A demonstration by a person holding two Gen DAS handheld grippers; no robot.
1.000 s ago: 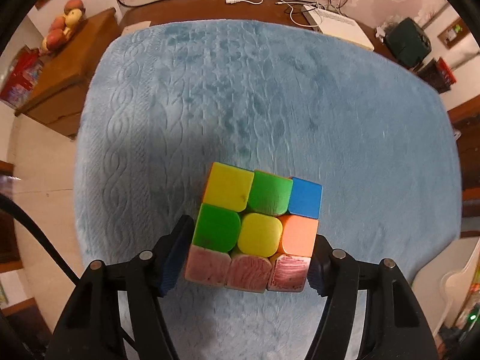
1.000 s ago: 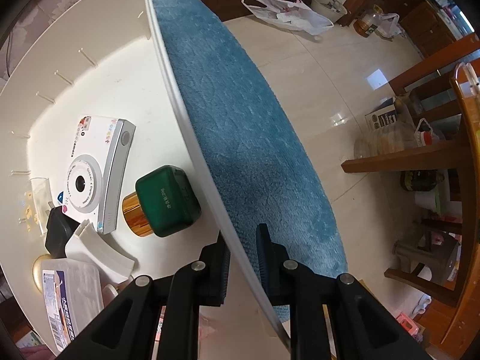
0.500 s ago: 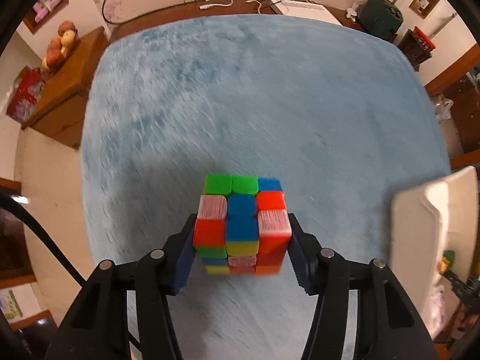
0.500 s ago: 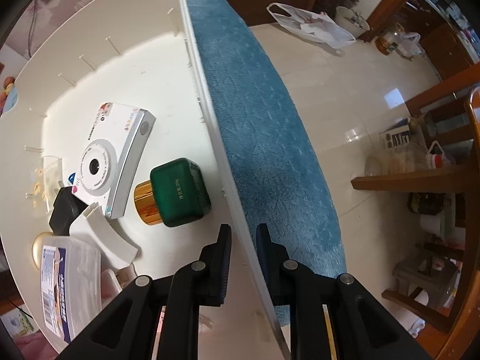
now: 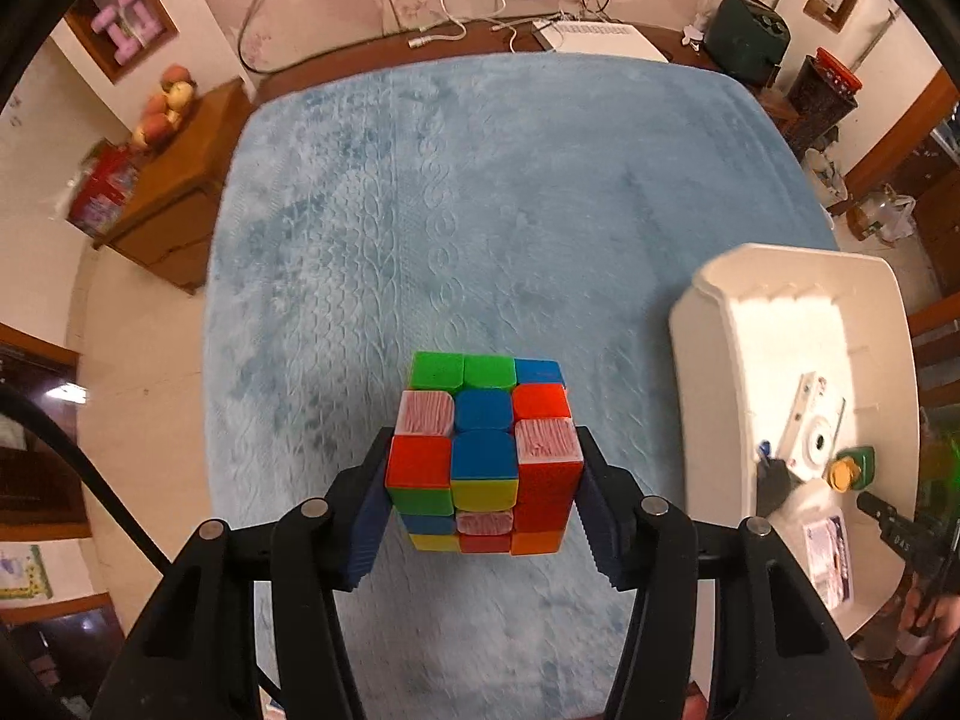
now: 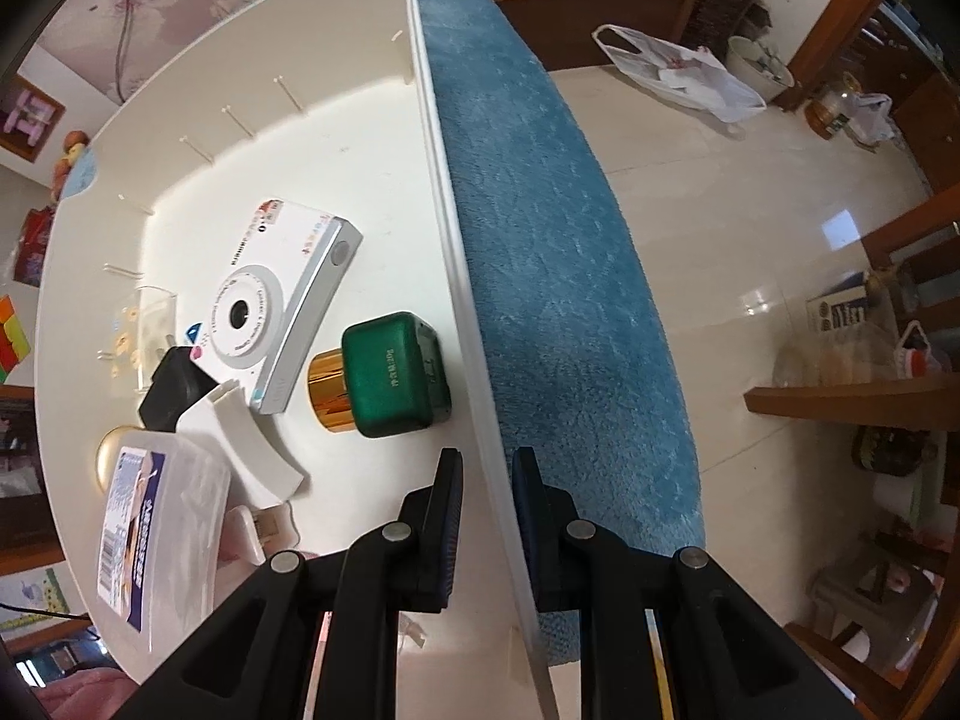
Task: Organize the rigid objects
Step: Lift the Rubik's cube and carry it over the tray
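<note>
A multicoloured puzzle cube [image 5: 483, 456] hangs clear of the blue cloth [image 5: 480, 228], with my left gripper [image 5: 485, 483] shut on its two sides. To the right stands a white bin [image 5: 708, 324]. My right gripper [image 6: 486, 468] is shut on the bin's side wall [image 6: 444, 210], one finger inside and one outside. The bin holds a white camera [image 6: 282, 306], a green bottle with a gold cap [image 6: 390, 375], a clear plastic box [image 6: 156, 516] and a black block [image 6: 174, 387]. The cube [image 6: 12, 336] also peeks in at the right wrist view's left edge.
The blue cloth covers a table whose right edge [image 6: 600, 300] drops to a tiled floor. A wooden cabinet with fruit [image 5: 174, 180] stands left. Cables and a white box [image 5: 600, 39] lie at the far side. Wooden chairs [image 6: 870, 390] stand right.
My left gripper closed on the cube, lifted it off the cloth and carried it right, bringing the white bin into view. The right gripper kept its hold on the bin wall.
</note>
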